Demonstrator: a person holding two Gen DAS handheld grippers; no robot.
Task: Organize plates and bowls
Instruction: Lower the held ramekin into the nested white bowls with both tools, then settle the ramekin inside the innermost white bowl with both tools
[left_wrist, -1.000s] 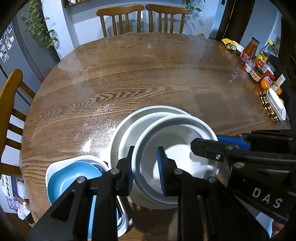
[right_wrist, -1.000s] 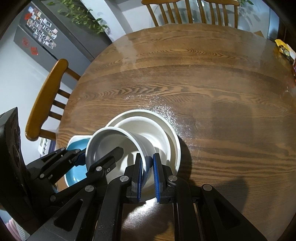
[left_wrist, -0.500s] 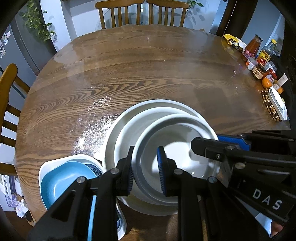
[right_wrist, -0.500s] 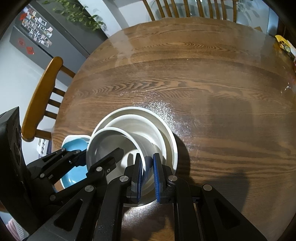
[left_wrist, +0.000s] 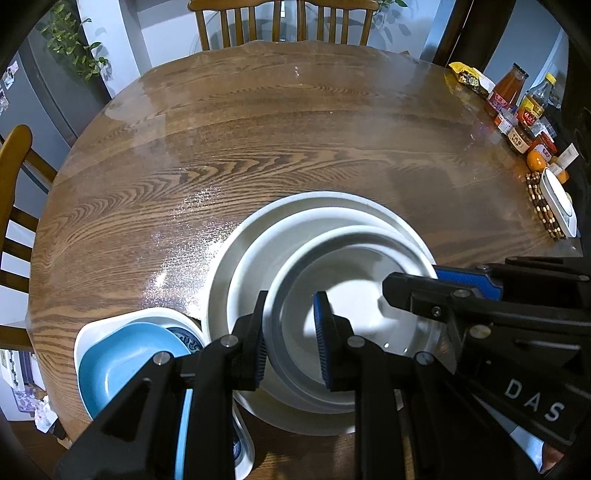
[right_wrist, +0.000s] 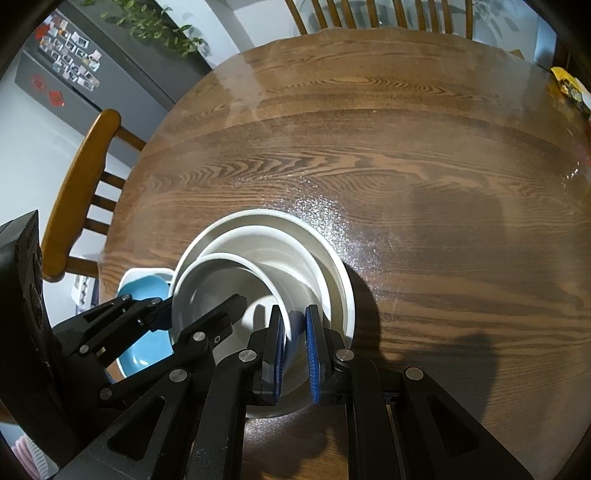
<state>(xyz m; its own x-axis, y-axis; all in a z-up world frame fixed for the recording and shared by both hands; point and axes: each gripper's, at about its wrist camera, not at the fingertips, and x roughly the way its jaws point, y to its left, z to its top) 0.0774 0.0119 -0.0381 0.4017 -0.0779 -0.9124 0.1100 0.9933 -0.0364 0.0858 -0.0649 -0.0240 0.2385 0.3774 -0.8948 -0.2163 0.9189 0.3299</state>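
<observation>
Since the earlier frames both views have shifted slightly, so the nested dishes sit a little higher and more of the round wooden tabletop (left_wrist: 258, 155) shows beyond them; grips unchanged.

Writing: white letters "DAS" on the black body of the right gripper (right_wrist: 295, 343), seen in the left wrist view. Bottle and jar labels at the tabletop's right edge are red and yellow; their text is too small to read.

Containers, near edge of tabletop:
- Large white plate (left_wrist: 236, 258), lowest of the stack, resting on the wood.
- White bowl (left_wrist: 258, 266) inside the plate.
- Smaller white bowl (left_wrist: 362, 295) inside that bowl, tilted, empty. Left gripper (left_wrist: 290, 339) is clamped on its near-left rim, one pad outside the wall, one inside. Right gripper pinches its right rim between blue pads.
- White rectangular dish (left_wrist: 147, 317), just left of the stack, holding a light blue dish (left_wrist: 122, 362); a blue-patterned piece shows beneath it.

Right edge: cluster of sauce bottles and jars (left_wrist: 524, 110), a yellow snack packet (left_wrist: 469, 77), oranges (left_wrist: 535, 160), a white object (left_wrist: 557, 203) on a beaded mat.

Surround: wooden chairs (left_wrist: 280, 18) at the far and left edges.
</observation>
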